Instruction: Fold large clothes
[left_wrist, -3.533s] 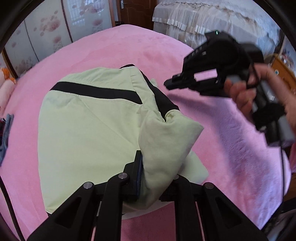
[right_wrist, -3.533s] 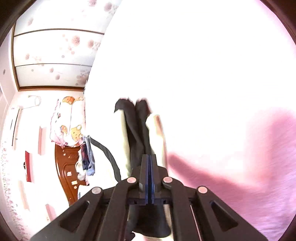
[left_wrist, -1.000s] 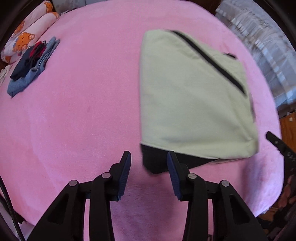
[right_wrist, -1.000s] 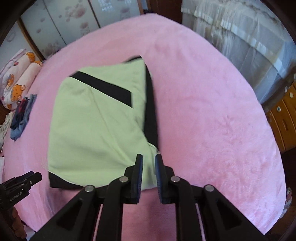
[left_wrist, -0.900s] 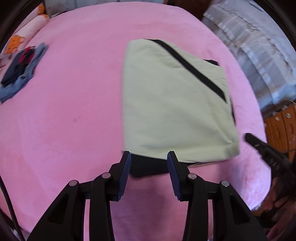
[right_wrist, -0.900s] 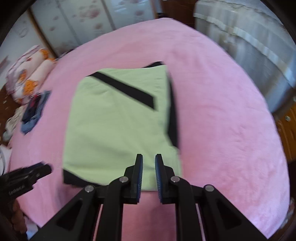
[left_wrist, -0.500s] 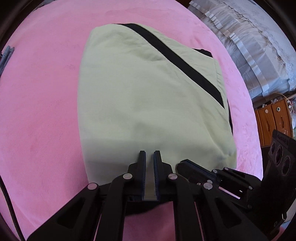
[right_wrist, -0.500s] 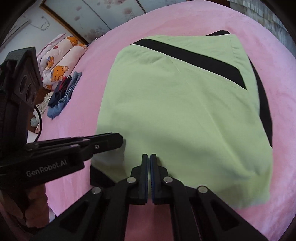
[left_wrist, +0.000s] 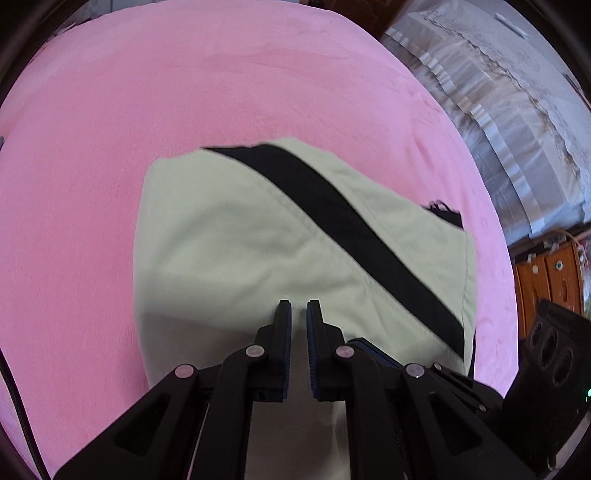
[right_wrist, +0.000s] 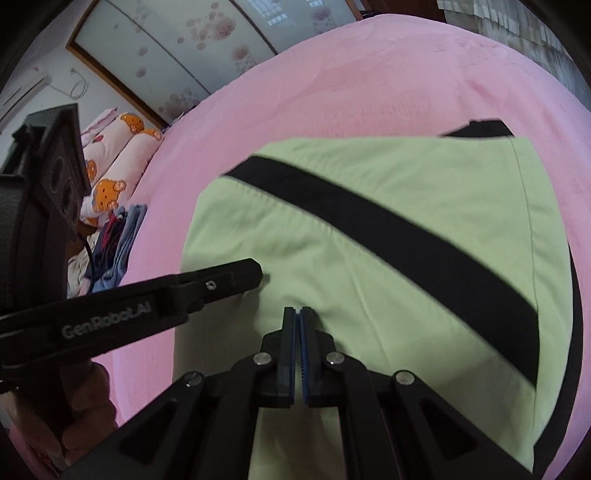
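Garment: I see the pale green folded cloth garment with a black diagonal stripe (right_wrist: 388, 266) lying on the pink plush bed (left_wrist: 184, 92), toward its near edge.
Left tongs (left_wrist: 299, 308): mine, pinching the garment's near hem.
Right tongs (right_wrist: 297, 314): pressed together on the same hem, just beside.

Pretty clearly someone's bedroom at home: big bed with a pink blanket (right_wrist: 332, 74), teddy-bear pillows (right_wrist: 118, 162), floral sliding wardrobe doors (right_wrist: 192, 48), and a wooden dresser (left_wrist: 546, 277).

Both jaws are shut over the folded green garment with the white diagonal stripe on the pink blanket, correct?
Not quite: the stripe is black, not white, as the right wrist view shows. The rest holds: the green garment lies folded on the pink blanket, both jaws shut.
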